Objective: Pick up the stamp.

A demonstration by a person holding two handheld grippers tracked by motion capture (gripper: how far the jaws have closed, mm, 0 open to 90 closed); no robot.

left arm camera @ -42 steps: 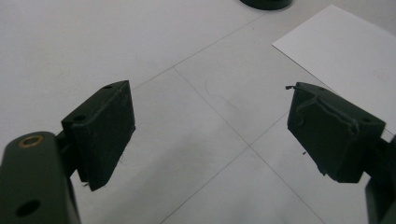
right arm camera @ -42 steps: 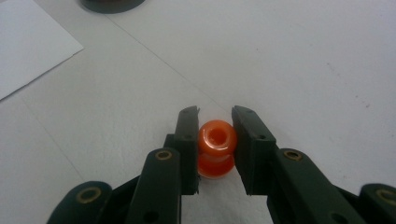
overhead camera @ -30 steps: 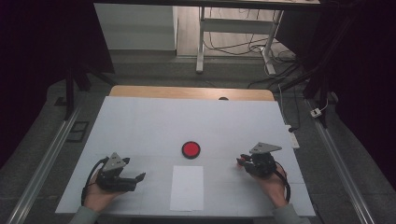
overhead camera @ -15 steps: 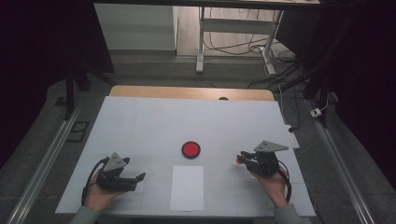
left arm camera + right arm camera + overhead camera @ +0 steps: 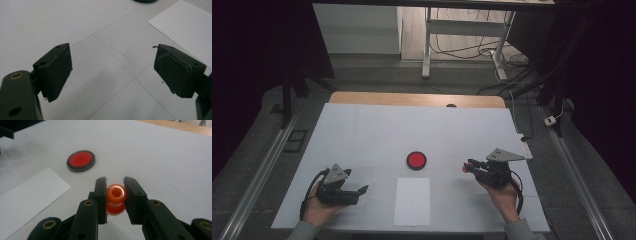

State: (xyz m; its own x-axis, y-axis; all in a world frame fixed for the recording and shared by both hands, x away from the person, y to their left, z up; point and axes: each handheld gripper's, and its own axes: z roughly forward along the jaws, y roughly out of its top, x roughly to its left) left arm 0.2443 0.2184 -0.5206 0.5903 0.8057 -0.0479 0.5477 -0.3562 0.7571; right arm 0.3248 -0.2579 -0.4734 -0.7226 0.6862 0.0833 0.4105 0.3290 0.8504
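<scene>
My right gripper (image 5: 115, 185) is shut on a small glossy orange bead (image 5: 115, 193) with a hole through it, pinched between the two pads just above the white table. From above, the same gripper (image 5: 469, 166) sits at the right and points left, with the orange bead (image 5: 465, 169) at its tip. A red disc with a black rim (image 5: 416, 160) lies at the table's middle, ahead and left of the bead (image 5: 81, 160). My left gripper (image 5: 361, 190) rests at the near left. Its jaws stand wide apart over bare table (image 5: 112, 67), with nothing between them.
A white sheet of paper (image 5: 412, 201) lies flat near the front edge between the two hands, and its corner shows in the left gripper view (image 5: 185, 27). The white table top (image 5: 412, 130) ends in a wooden strip (image 5: 412, 99) at the far side. Desk legs and cables stand beyond.
The right gripper has drifted slightly to the right, still shut. The left gripper has kept still.
</scene>
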